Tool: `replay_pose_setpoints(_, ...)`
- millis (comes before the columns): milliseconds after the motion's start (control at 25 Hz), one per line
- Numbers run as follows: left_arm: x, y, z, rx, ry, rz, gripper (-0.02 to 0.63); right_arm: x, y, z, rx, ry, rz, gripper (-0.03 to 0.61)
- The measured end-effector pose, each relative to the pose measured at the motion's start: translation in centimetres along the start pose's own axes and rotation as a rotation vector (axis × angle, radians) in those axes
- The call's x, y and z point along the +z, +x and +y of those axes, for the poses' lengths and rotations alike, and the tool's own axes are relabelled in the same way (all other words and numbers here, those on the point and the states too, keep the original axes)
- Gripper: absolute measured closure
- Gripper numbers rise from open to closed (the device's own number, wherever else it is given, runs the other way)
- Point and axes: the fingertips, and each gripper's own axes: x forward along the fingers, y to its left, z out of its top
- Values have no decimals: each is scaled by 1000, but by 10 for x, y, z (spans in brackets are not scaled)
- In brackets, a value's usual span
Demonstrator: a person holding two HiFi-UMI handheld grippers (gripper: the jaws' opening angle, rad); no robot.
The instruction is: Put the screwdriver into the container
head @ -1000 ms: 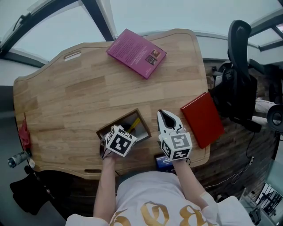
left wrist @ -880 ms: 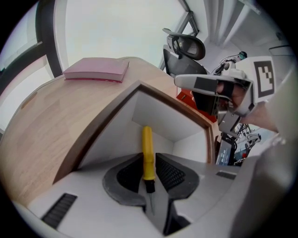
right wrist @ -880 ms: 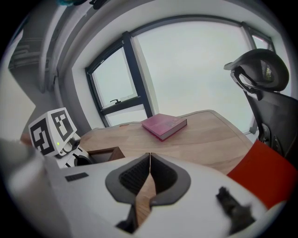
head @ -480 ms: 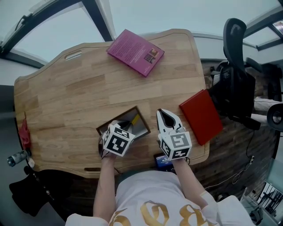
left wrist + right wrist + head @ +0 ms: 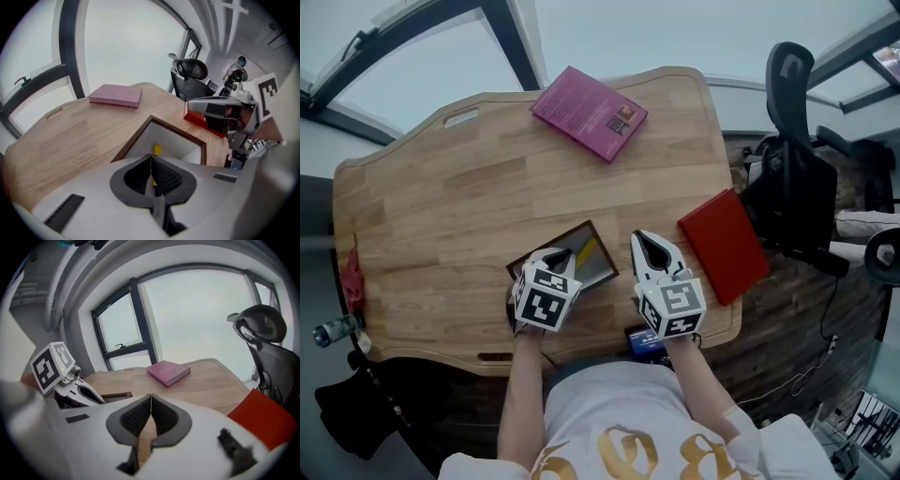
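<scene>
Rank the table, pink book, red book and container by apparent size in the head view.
1. table, clearly largest.
2. red book and pink book, about alike.
3. container, partly hidden by the left gripper, so unsure.

The wooden surface (image 5: 441,206) carries three items. A pink book (image 5: 589,112) lies near the far edge and a red book (image 5: 724,246) at the right edge. A brown-rimmed container (image 5: 562,238) sits near the front edge.

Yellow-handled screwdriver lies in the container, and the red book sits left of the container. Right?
No. The head view shows the red book right of the container. The yellow-handled screwdriver does lie in the container.
</scene>
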Motion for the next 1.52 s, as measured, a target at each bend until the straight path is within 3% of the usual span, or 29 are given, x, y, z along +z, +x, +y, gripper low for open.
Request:
replay_pose_setpoints(240,2,-18,-2,25,-38,-70,598,9,-12,10,3,-28,-28,546)
replay_pose_setpoints(440,11,-42,3,81,-98,-201,600,14,-23,29,21,-62,-50,548)
replay_pose_setpoints(640,9,-64,2,117,-91,-282,600,20,-35,47,30,-82,-82,547)
replay_pose_setpoints(920,4,-94,-2,119,-142,-420,600,25,-57,65,21,-111,-124,547)
replay_pose_setpoints(1120,18,-129,-8,148,-95,-579,600,25,-69,78,20,-139,-138,546)
replay_pose_setpoints(1200,22,-141,-11,120,-112,-642,600,27,-72,84,17,-148,-148,548)
replay_pose_setpoints(1360,27,-162,-18,-37,-234,-764,600,34,-78,95,15,-159,-178,548)
replay_pose_setpoints(1520,30,-175,-12,24,-209,-806,601,43,-83,101,15,-166,-210,548)
